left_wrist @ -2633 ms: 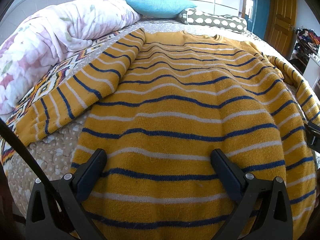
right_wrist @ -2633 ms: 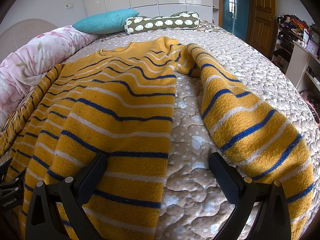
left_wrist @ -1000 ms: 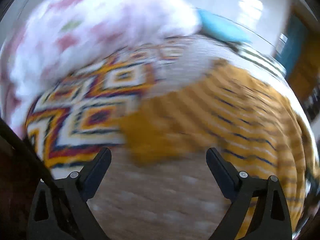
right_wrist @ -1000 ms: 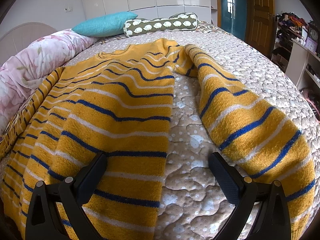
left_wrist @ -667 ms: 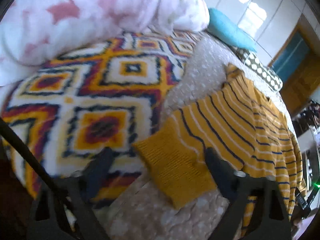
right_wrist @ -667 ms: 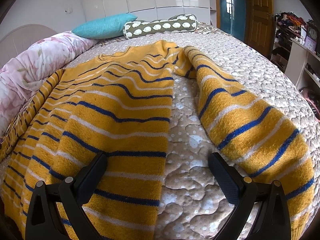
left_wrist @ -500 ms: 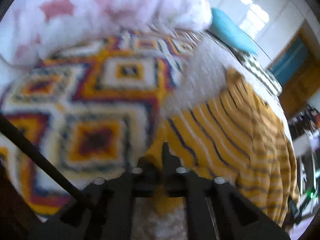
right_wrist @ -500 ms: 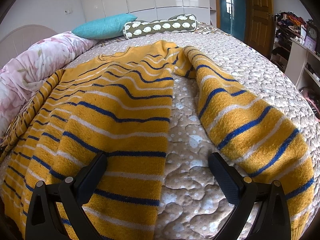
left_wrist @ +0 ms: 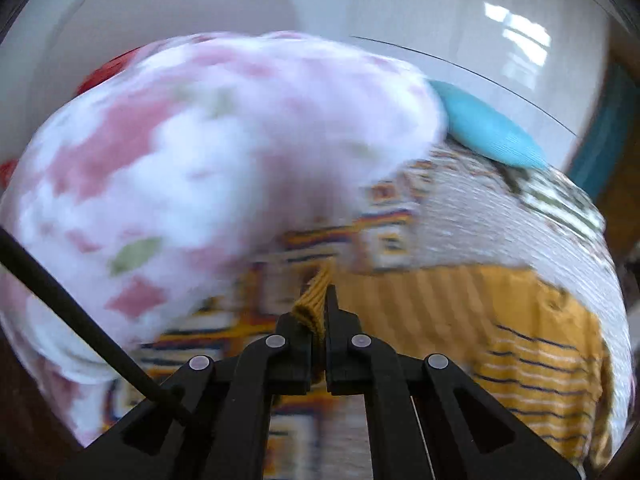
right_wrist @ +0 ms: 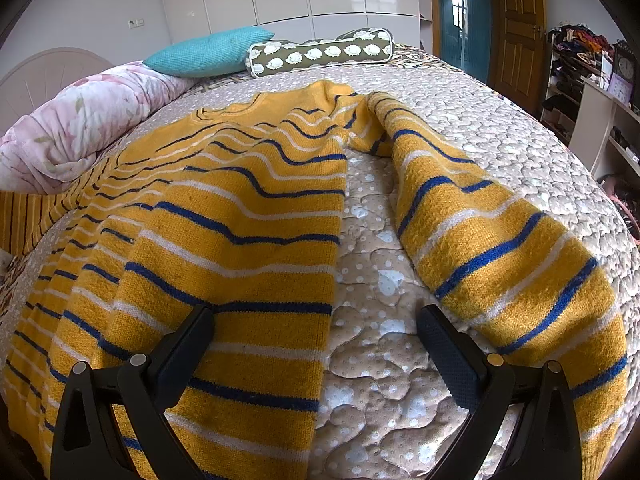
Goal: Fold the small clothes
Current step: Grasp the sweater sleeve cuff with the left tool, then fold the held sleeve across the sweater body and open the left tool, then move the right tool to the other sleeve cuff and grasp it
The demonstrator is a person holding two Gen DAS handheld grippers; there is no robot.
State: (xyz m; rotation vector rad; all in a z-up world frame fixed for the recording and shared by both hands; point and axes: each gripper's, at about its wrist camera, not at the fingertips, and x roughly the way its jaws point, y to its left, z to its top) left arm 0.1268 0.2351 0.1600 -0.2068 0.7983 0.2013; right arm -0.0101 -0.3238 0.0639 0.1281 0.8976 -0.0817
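Left gripper [left_wrist: 318, 320]: fingers pressed together, pinching the ribbed cuff [left_wrist: 314, 300] of the yellow striped sweater [right_wrist: 240, 240]. Cuff edge sticks up between the finger tips. Left wrist view is motion-blurred; detail beyond the cuff is poor.

Right gripper [right_wrist: 316, 340]: fingers spread wide, holding nothing, low over the bed [right_wrist: 500, 148]. Left finger sits over the sweater body near its side edge; right finger just beside the right sleeve [right_wrist: 500, 248]; bare quilt between them.

Sweater lies flat on the quilted bed, neckline toward the far side, hem toward the gripper. Right sleeve runs out from the shoulder, angled away from the body. Left sleeve leads off toward the left edge of the bed.

Floral duvet [right_wrist: 80, 128] bunched at the left, beside the sweater. Teal pillow [right_wrist: 208, 52] and patterned bolster [right_wrist: 320, 52] at the far end, apart from the sweater
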